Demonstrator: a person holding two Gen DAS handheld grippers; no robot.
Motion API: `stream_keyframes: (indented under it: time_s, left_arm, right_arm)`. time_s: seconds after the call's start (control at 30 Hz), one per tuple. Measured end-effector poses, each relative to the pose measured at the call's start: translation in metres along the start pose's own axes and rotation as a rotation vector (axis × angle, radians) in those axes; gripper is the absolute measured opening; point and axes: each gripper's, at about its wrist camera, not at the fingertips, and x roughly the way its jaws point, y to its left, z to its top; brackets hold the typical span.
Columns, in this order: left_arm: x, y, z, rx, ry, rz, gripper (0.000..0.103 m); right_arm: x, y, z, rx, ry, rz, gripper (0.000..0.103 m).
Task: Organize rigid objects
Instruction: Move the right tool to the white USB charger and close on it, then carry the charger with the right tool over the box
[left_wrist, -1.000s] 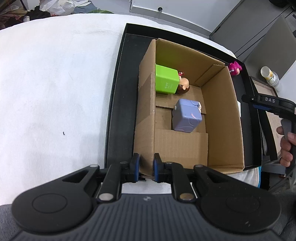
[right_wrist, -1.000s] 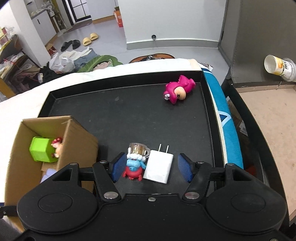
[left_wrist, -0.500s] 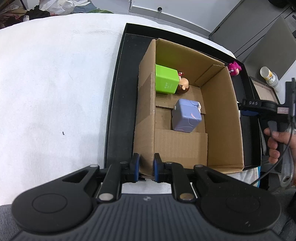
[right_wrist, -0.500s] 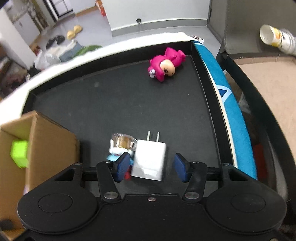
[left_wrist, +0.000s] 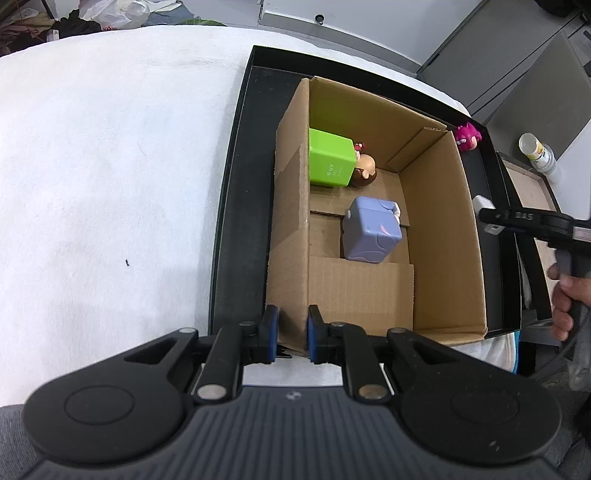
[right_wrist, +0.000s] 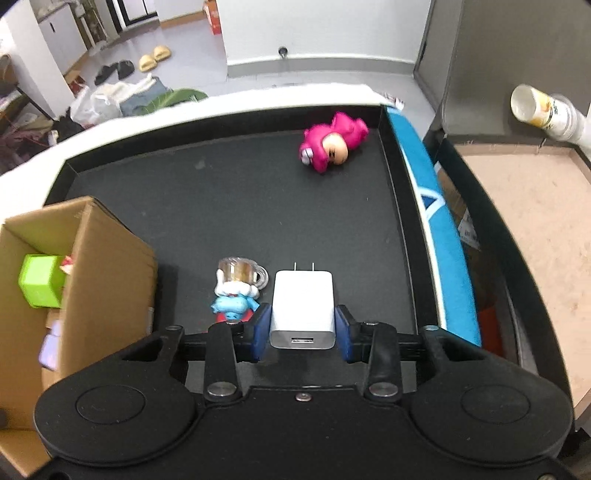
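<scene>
The white-covered bench (left_wrist: 110, 166) carries a black tray (right_wrist: 229, 206), and in the tray stands my cardboard box (left_wrist: 439, 236), holding a green cube (left_wrist: 330, 162), a lilac cube (left_wrist: 371, 230) and a small brown-haired figure (left_wrist: 364, 170) tucked against the green one. My left tool (left_wrist: 289, 334) is clenched on the box's near corner wall. My right tool (right_wrist: 302, 334) grips the white charger (right_wrist: 303, 306), prongs pointing away, just beside a blue-and-red figure (right_wrist: 236, 291), with a pink figure (right_wrist: 330, 147) lying well apart near the tray's far corner.
</scene>
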Motion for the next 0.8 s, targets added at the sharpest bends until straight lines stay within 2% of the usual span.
stream_keyframes:
  time_s: [0.17,0.33,0.8]
  left_arm:
    - [0.000,0.000,0.000,0.001,-0.002,-0.002,0.015]
    - [0.000,0.001,0.000,0.000,-0.002,-0.003,0.015]
    - [-0.002,0.003,0.000,0.000,-0.003,-0.016,0.015]
  right_arm:
    - [-0.023,0.000,0.002,-0.014,-0.050,0.020,0.036]
    - [-0.035,0.001,0.007,0.009,-0.054,0.073,0.036]
    - [-0.075,0.048,0.025,-0.059,-0.100,0.127,0.036]
